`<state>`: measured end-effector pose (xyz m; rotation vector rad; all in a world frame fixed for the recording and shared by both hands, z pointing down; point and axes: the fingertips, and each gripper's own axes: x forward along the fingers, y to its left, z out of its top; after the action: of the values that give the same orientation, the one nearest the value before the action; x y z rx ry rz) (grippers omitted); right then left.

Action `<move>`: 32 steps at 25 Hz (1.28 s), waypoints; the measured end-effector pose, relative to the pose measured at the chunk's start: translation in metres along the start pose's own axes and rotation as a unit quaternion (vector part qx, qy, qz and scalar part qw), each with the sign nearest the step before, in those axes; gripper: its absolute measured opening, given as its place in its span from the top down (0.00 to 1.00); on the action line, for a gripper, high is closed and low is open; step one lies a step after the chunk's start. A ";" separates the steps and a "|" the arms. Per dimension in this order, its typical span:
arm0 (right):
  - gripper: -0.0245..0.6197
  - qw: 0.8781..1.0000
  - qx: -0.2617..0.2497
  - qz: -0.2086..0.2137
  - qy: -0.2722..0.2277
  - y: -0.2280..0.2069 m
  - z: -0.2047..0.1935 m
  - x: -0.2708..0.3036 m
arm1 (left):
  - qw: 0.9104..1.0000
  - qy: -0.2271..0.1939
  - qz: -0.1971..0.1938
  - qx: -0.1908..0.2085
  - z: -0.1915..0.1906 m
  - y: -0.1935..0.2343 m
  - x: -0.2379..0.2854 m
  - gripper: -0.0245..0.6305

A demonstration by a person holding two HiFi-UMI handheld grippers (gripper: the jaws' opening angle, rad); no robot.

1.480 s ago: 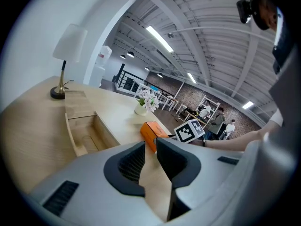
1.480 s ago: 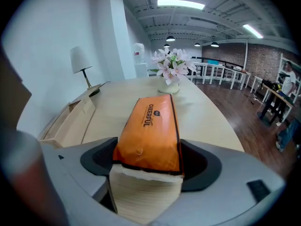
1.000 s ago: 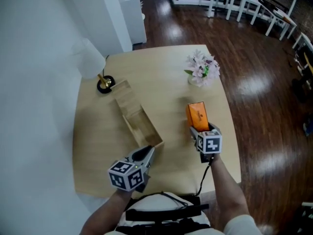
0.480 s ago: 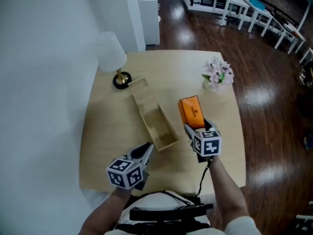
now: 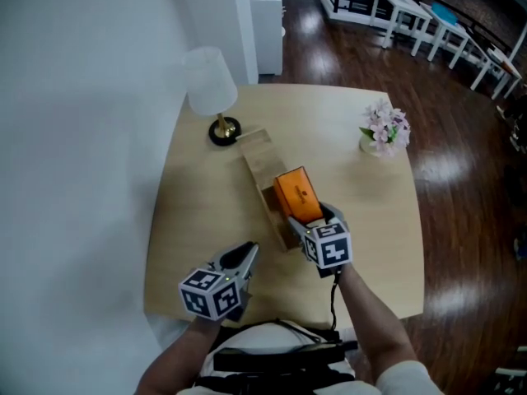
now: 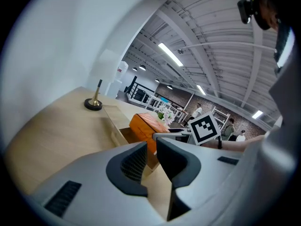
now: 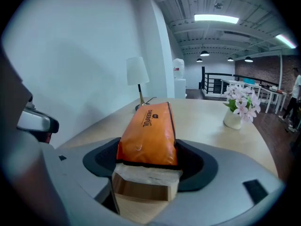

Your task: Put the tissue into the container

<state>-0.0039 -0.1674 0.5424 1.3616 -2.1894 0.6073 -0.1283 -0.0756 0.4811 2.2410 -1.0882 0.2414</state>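
Note:
An orange tissue pack (image 5: 295, 194) is clamped at its near end in my right gripper (image 5: 309, 218), which is shut on it. The pack hangs over the near end of the long, open wooden container (image 5: 260, 156) at the middle of the table. In the right gripper view the pack (image 7: 148, 131) fills the gap between the jaws, with the container's wooden end (image 7: 141, 189) just below. My left gripper (image 5: 244, 258) hovers near the table's front edge, left of the container, jaws shut and empty. Its own view shows the pack (image 6: 145, 124) and container (image 6: 114, 118) ahead.
A white-shaded lamp (image 5: 209, 81) with a black and brass base stands just beyond the container's far end. A small vase of pale flowers (image 5: 384, 130) sits at the table's far right. A white wall runs along the left, and dark wood floor surrounds the table.
My right gripper has carried the orange pack leftwards, from beside the container to over its near end. The left gripper has stayed in place and the head view has shifted.

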 end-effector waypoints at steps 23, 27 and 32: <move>0.33 0.996 -0.036 0.005 0.082 0.035 -0.042 0.055 | 1.000 0.022 -0.013 -0.004 -0.015 0.004 -0.012 0.87; 0.28 0.997 -0.038 -0.009 0.070 0.029 -0.039 0.053 | 1.000 0.023 -0.011 -0.005 -0.018 0.004 -0.014 0.87; 0.28 0.998 -0.048 -0.003 0.043 0.032 -0.025 0.038 | 1.000 0.020 -0.015 -0.003 -0.018 -0.003 -0.016 0.87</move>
<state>-0.0434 -0.1658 0.5815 1.2700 -2.1173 0.5401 -0.1347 -0.0535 0.4871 2.2354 -1.0327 0.2680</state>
